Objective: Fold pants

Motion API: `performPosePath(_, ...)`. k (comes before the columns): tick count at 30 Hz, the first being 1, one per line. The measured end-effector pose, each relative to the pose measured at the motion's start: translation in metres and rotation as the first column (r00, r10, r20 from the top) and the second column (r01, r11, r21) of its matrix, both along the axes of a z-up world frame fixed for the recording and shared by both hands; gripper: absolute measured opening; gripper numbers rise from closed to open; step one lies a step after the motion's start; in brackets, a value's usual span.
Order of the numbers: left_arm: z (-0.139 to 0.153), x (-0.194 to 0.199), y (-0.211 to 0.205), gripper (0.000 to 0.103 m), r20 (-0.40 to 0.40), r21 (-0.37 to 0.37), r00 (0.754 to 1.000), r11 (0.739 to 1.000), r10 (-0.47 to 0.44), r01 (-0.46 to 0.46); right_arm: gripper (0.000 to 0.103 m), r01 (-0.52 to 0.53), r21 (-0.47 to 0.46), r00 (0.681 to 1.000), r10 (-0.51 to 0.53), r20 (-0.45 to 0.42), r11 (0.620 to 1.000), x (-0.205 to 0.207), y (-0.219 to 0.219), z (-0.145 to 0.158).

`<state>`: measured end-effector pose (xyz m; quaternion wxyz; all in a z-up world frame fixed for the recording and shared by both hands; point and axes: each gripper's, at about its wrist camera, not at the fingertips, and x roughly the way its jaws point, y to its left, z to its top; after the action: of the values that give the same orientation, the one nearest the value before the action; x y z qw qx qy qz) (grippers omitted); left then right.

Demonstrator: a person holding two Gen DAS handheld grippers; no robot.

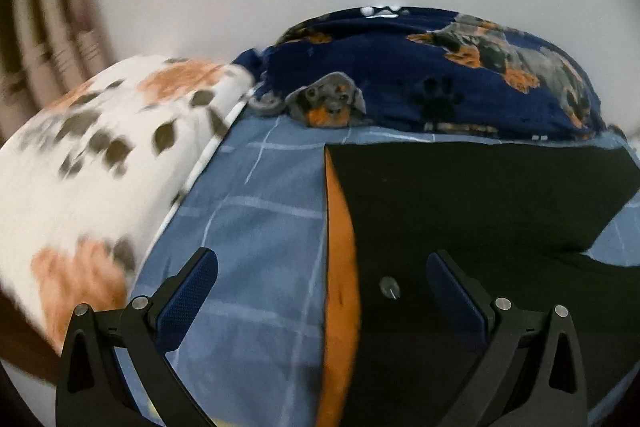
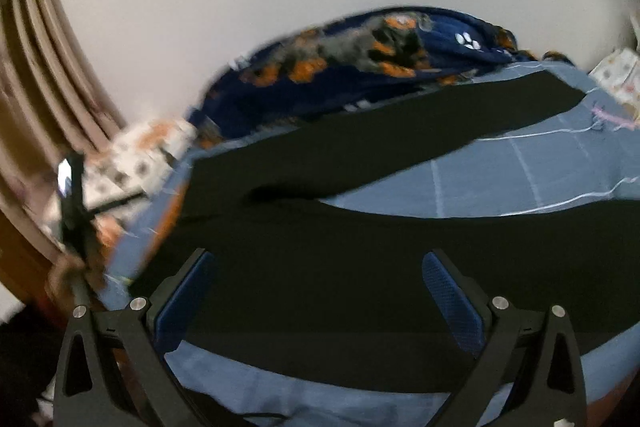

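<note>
Left gripper point(image 1: 322, 291): jaws spread wide, holding nothing; it hovers over the waistband end of the pants, one blue textured pad above the bedsheet, the other above black cloth.
Right gripper point(image 2: 320, 291): jaws likewise wide apart and empty, poised above the near leg of the pants.
Pants point(image 1: 480, 211): black, matte, lying flat on the bed with the two legs splayed apart in a V, sheet showing between them in the right wrist view; an orange lining point(image 1: 340, 267) shows along the waist opening, and a small metal button point(image 1: 389, 286) sits just beside it.
Step in hand: by my judgement the fold has not begun; the likely first move is to lay one leg over the other.
How to do it well: each gripper should pinch only the pants, at the waist edge and further down the same leg, not the sheet beneath; lift both points together and carry them across so the seams meet without creases.
Bedsheet point(image 1: 256, 227): smooth blue cotton with thin white grid lines, so it could easily be caught with the pants.
Pillow point(image 1: 92, 163): white, soft, with blurred brown and orange leaf blotches, left of the pants.
Blanket point(image 1: 440, 75): navy fleece printed with dogs and paw marks, bunched at the far edge against the pale wall.
</note>
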<state>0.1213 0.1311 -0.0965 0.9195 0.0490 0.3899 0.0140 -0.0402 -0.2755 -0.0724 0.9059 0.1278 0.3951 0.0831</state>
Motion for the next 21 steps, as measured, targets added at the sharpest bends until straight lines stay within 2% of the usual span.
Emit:
performPosePath(1, -0.004, 0.014, 0.002, 0.103, -0.017, 0.003, 0.999, 0.999, -0.034, 0.034, 0.103, -0.003, -0.011, 1.0, 0.003, -0.007, 1.0, 0.002, -0.001, -0.005)
performPosePath(3, -0.015, 0.046, 0.007, 0.103, -0.073, -0.046, 0.986, 0.988, -0.152, 0.148, 0.103, -0.007, -0.004, 1.0, 0.007, -0.026, 1.0, 0.011, -0.001, -0.013)
performPosePath(4, -0.017, 0.056, 0.007, 0.102, -0.084, -0.046, 0.983, 0.986, -0.164, 0.161, 0.103, -0.008, 0.007, 0.999, 0.009, -0.038, 1.0, 0.011, -0.003, -0.017)
performPosePath(5, -0.021, 0.071, 0.01, 0.097, -0.09, -0.038, 0.981, 0.984, -0.174, 0.171, 0.103, -0.008, 0.012, 0.999, 0.009, -0.051, 1.0, 0.015, -0.003, -0.02)
performPosePath(7, -0.03, 0.099, 0.022, 0.076, -0.116, -0.089, 0.97, 0.975, -0.212, 0.202, 0.103, -0.01, 0.02, 0.997, 0.011, -0.079, 1.0, 0.023, -0.001, -0.028)
performPosePath(8, -0.035, 0.112, 0.028, 0.057, -0.14, -0.127, 0.966, 0.972, -0.216, 0.199, 0.103, -0.011, 0.023, 0.996, 0.013, -0.089, 1.0, 0.025, 0.001, -0.031)
performPosePath(9, -0.04, 0.126, 0.032, 0.044, -0.165, -0.159, 0.963, 0.969, -0.213, 0.187, 0.103, -0.011, 0.027, 0.994, 0.014, -0.105, 1.0, 0.028, 0.002, -0.036)
performPosePath(11, -0.051, 0.15, 0.04, 0.042, -0.197, -0.178, 0.961, 0.971, -0.196, 0.161, 0.103, -0.007, 0.029, 0.991, 0.011, -0.132, 1.0, 0.033, 0.004, -0.044)
performPosePath(17, -0.072, 0.186, 0.031, 0.042, -0.244, -0.212, 0.936, 0.956, -0.254, 0.204, 0.103, 0.018, 0.026, 0.985, -0.013, -0.172, 1.0, 0.044, -0.002, -0.055)
performPosePath(21, -0.084, 0.2, 0.025, 0.043, -0.282, -0.289, 0.915, 0.935, -0.287, 0.205, 0.103, 0.052, 0.056, 0.979, -0.04, -0.2, 0.997, 0.049, -0.01, -0.063)
